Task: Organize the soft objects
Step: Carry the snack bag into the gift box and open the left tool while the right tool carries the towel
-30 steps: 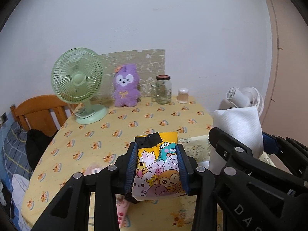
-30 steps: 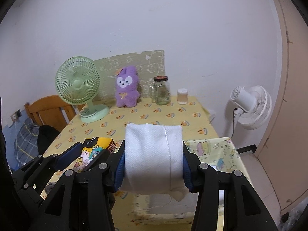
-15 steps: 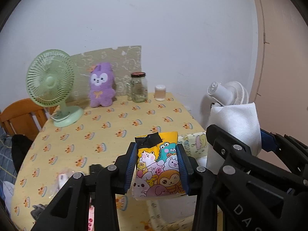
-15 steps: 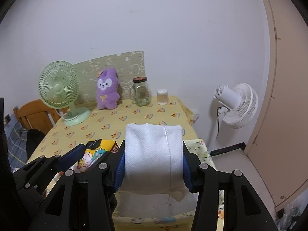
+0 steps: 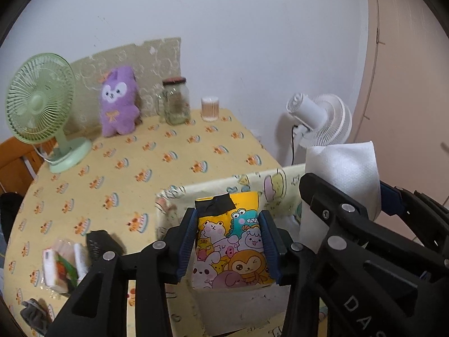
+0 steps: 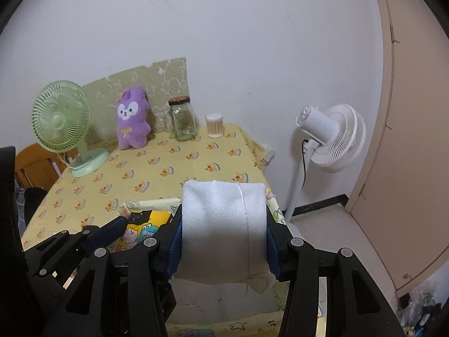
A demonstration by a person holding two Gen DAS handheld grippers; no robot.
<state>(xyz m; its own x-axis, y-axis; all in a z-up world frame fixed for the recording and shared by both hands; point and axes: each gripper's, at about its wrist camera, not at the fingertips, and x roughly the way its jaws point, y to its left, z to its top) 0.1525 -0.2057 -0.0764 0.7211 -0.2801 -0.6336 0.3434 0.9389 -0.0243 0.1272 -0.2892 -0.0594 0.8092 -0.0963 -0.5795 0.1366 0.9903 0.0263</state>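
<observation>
1. Hovering over a fabric storage box (image 5: 213,189) at the near right edge of the table (image 5: 168,151), both grippers carry soft packs.
2. The left gripper (image 5: 231,241) has a cartoon-printed tissue pack (image 5: 231,241) between its blue pads; the jaws are opening, and in the left wrist view the pads still lie against the pack's two sides.
3. That pack sits above the box's open top, its lower end level with the pale inner wall.
4. The right gripper (image 6: 223,238) is clamped on a white tissue bundle (image 6: 223,224), which bulges above and sags below the pads.
5. The bundle hangs over the right part of the same box (image 6: 151,203), just beside the cartoon pack (image 6: 140,229).
6. What lies on the box's floor cannot be told; the packs and grippers cover it.
7. A glass jar (image 5: 175,102) with a dark lid stands at the back of the table, holding something brownish, blurred.
8. Next to it stands a small clear tub (image 5: 210,108) packed with cotton swabs.
9. A purple plush toy (image 5: 119,101) leans at the back, beside a green desk fan (image 5: 39,98).
10. Another wrapped tissue pack (image 5: 60,266) lies on the table left of the box, well apart from it.
</observation>
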